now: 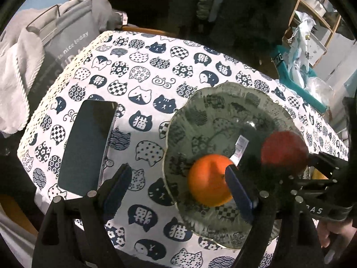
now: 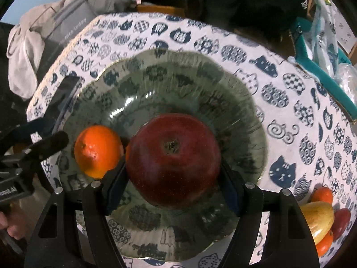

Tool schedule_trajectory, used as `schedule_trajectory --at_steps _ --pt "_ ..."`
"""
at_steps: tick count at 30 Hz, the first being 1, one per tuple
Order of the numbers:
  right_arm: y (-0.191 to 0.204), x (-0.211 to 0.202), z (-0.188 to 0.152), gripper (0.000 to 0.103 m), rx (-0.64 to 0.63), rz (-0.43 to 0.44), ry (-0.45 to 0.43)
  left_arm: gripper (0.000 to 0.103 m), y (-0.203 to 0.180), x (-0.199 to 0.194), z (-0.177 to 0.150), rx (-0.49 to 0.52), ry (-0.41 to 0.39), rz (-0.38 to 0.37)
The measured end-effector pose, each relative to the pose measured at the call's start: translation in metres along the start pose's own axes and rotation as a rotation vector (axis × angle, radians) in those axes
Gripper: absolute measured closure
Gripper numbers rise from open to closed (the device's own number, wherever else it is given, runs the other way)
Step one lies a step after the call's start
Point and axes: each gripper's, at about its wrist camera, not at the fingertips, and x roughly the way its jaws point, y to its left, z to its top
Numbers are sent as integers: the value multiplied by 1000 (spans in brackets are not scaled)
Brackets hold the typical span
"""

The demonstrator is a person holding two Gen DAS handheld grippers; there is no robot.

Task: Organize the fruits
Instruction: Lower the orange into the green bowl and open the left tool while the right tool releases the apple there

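Note:
A green glass plate (image 1: pixel 214 111) (image 2: pixel 178 71) sits on the cat-print tablecloth. An orange (image 1: pixel 208 179) (image 2: pixel 98 150) lies in the plate. My left gripper (image 1: pixel 178 185) is open and empty; its right finger is beside the orange and its left finger is over the cloth. My right gripper (image 2: pixel 171 178) is shut on a red apple (image 2: pixel 174 160) (image 1: pixel 284 153) and holds it over the plate, next to the orange. Whether the apple touches the plate I cannot tell.
A dark phone (image 1: pixel 87 147) (image 2: pixel 63 96) lies left of the plate. More fruit (image 2: pixel 323 216) is piled at the table's right edge. A grey bag (image 1: pixel 58 44) and towel stand at the far left, teal packaging (image 1: pixel 296 71) at the far right.

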Motion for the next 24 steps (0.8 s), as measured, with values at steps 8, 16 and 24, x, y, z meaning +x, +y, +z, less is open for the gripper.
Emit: schedule_trajectory --at_steps 8,16,24 --pt "8 11 -3 27 -33 -8 51 16 7 -6 -3 -20 -5 -12" --pt "20 2 -6 18 -61 8 -10 16 12 -11 -3 -47 -2 -28" --pt "19 -40 4 17 -39 4 -103 16 8 -29 -2 -42 -37 -48"
